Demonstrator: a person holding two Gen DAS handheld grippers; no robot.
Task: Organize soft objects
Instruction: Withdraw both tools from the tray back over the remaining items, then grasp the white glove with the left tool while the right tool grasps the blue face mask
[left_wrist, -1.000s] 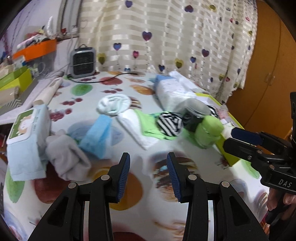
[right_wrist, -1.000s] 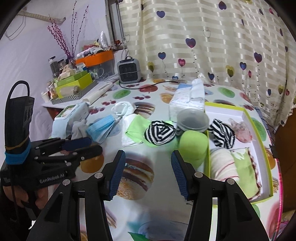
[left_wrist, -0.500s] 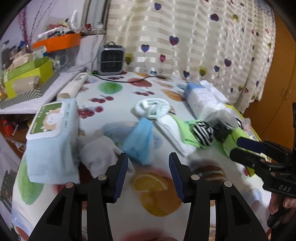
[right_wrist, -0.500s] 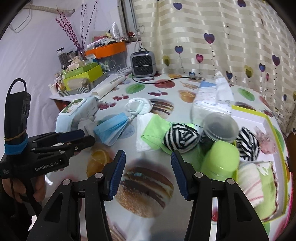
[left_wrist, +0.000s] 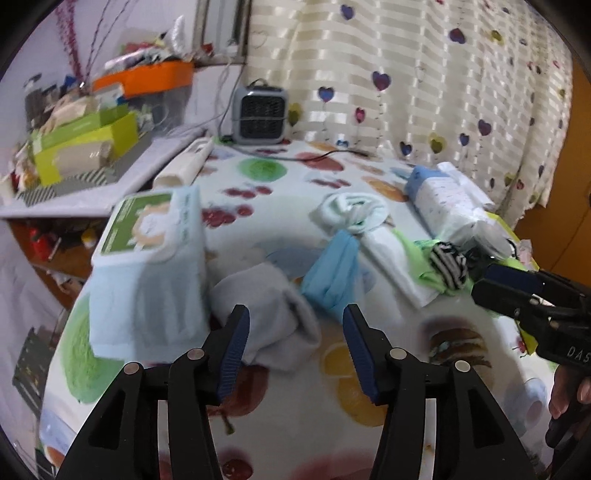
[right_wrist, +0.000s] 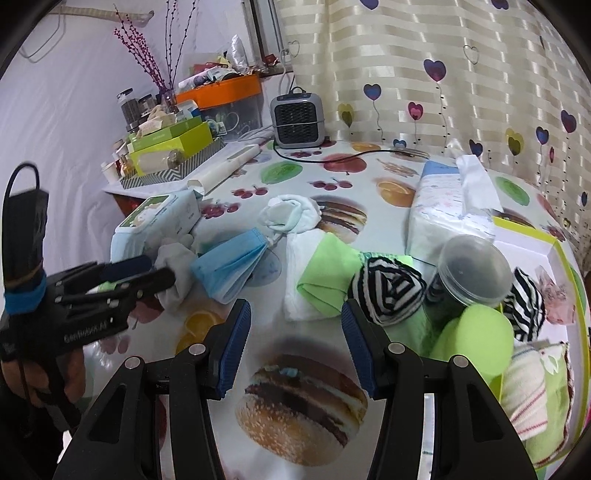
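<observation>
My left gripper (left_wrist: 295, 347) is open and empty, its jaws on either side of a grey rolled sock (left_wrist: 266, 317) lying beside a wet-wipes pack (left_wrist: 147, 266). A blue face mask (left_wrist: 332, 273), a pale rolled sock (left_wrist: 351, 210), a white and green folded cloth (left_wrist: 402, 258) and a striped sock ball (left_wrist: 448, 267) lie beyond. My right gripper (right_wrist: 295, 343) is open and empty over the tablecloth, near the green cloth (right_wrist: 325, 273) and striped ball (right_wrist: 388, 288). The left gripper (right_wrist: 133, 273) also shows there, at the grey sock (right_wrist: 177, 262).
A green-rimmed white box (right_wrist: 528, 243) at right holds a striped sock ball, pink item and rolled cloths. A lidded jar (right_wrist: 469, 273), green foam cylinder (right_wrist: 476, 343) and tissue pack (right_wrist: 450, 210) stand by it. A small heater (right_wrist: 299, 118) and cluttered shelf sit behind.
My left gripper has swung left and forward, from the striped ball area to the grey sock. The right gripper has shifted slightly left and closer to the cloths. Both stayed open.
</observation>
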